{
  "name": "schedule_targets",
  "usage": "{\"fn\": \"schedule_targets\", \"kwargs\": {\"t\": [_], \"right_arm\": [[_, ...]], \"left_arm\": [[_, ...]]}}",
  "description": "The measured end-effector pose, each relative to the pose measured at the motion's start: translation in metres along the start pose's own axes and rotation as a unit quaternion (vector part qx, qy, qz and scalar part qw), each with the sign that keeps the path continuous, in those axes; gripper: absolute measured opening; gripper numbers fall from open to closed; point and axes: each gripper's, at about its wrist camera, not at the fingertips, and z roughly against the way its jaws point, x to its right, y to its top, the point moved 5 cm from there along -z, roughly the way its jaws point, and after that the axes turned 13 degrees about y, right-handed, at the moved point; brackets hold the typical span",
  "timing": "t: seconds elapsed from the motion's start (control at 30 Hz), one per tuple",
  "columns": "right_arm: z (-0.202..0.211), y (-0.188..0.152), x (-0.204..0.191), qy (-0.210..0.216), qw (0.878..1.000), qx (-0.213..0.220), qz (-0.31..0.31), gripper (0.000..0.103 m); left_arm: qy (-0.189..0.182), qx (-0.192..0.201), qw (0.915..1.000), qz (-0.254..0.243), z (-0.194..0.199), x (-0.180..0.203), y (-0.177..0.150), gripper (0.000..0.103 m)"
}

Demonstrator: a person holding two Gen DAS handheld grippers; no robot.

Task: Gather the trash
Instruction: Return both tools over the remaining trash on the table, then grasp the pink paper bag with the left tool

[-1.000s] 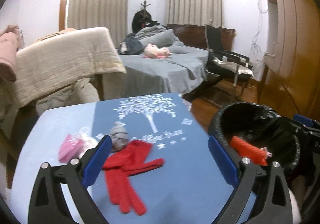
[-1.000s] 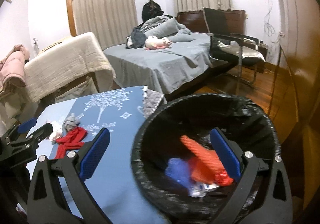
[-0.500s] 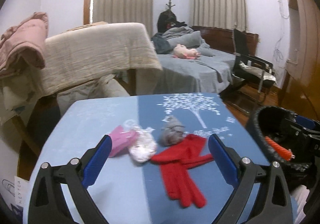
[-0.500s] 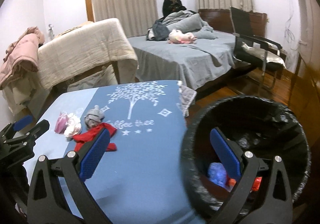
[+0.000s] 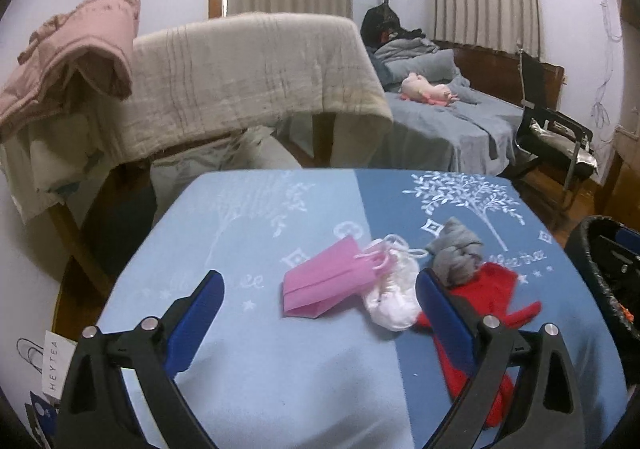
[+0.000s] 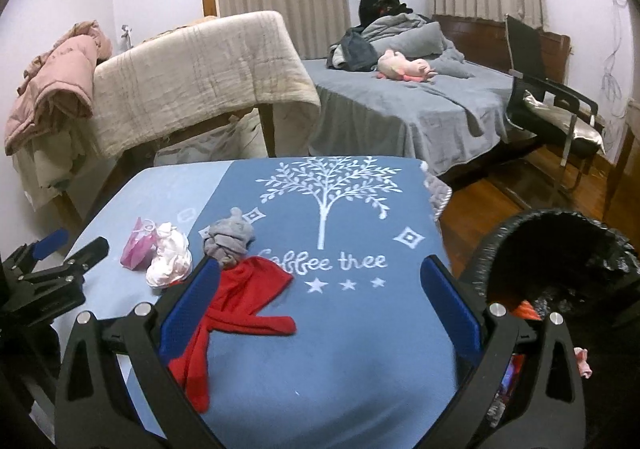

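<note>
Trash still on the blue table cloth (image 6: pixel 360 349): pink paper bag (image 5: pixel 326 283), white wad (image 5: pixel 390 299), grey wad (image 6: pixel 230 237), red glove (image 6: pixel 240 301), bunched at near left. Swung away from the black-lined bin (image 6: pixel 560 249), now at far right, toward that pile. Left gripper (image 5: pixel 320 317) spread wide, framing bag and white wad; right gripper (image 6: pixel 320 305) spread too, empty. Likely next: another pick-up

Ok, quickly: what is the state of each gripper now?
Left gripper: open, holding nothing.
Right gripper: open, holding nothing.
</note>
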Motion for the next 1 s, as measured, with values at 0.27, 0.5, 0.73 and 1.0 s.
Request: {"fn": "schedule_targets", "kwargs": {"t": [0.27,0.5,0.73,1.0], "right_arm": [[-0.020,0.000,0.002,-0.002,1.000,-0.013,0.003,0.098],[-0.032,0.002,0.009,-0.004,1.000,-0.019,-0.003,0.098],[-0.043,0.000,0.008,-0.001,1.000,-0.027,-0.003,0.098],[-0.051,0.000,0.002,0.005,0.999,-0.033,0.006,0.098]], "left_arm": [[-0.001,-0.024,0.9997,-0.008,-0.029,0.010,-0.007,0.094],[-0.013,-0.053,0.9984,-0.015,-0.053,0.021,-0.005,0.092],[-0.045,-0.077,0.9958,-0.016,-0.066,0.029,-0.006,0.065],[-0.066,-0.066,0.9957,0.004,-0.053,0.018,-0.006,0.051]]}}
